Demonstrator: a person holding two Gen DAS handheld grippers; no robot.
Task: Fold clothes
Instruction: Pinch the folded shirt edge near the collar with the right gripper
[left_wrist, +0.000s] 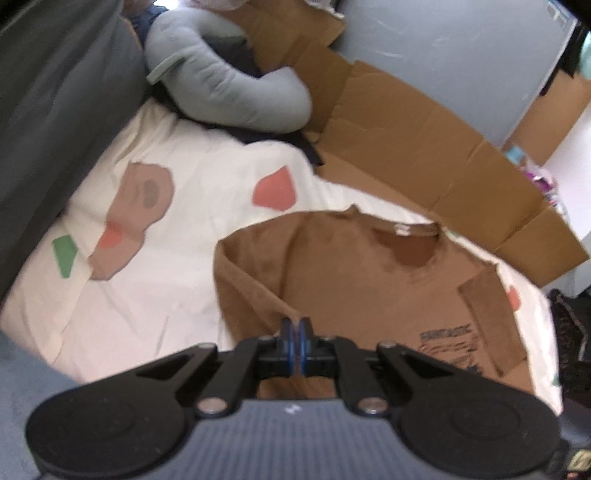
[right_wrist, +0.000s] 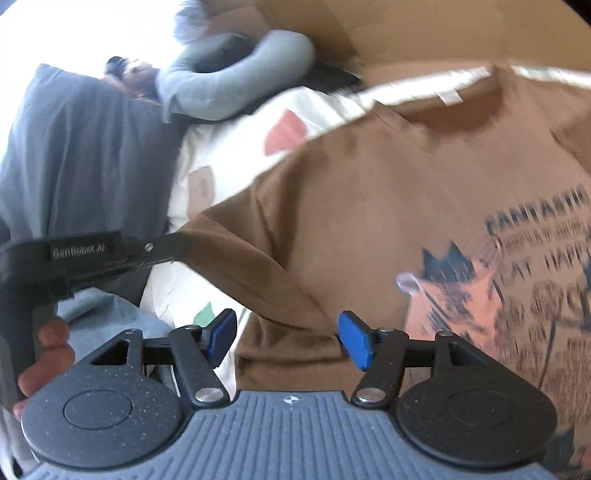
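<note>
The left tool (left_wrist: 294, 341) has its two blue pads pressed flat together. In the right wrist view its tip meets the edge of the brown T-shirt (left_wrist: 354, 291) at the shoulder, where the cloth is drawn to a point, though the blur leaves it unclear whether fabric is pinched in it. A hand (right_wrist: 44, 354) grips that tool's handle.

The right tool (right_wrist: 290, 339) stands wide open, its blue pads well apart. The shirt's folded side edge lies between and just ahead of them, and neither pad presses on it.

The shirt lies spread, collar away from both tools, on a cream bedsheet (left_wrist: 177, 229) with coloured patches. Its dark printed lettering sits to the right of both tools.

Beyond the shirt lies flattened cardboard (left_wrist: 424, 147). Far ahead to the left, a grey curved pillow (left_wrist: 229, 88) rests against a dark grey cushion (left_wrist: 62, 110).
</note>
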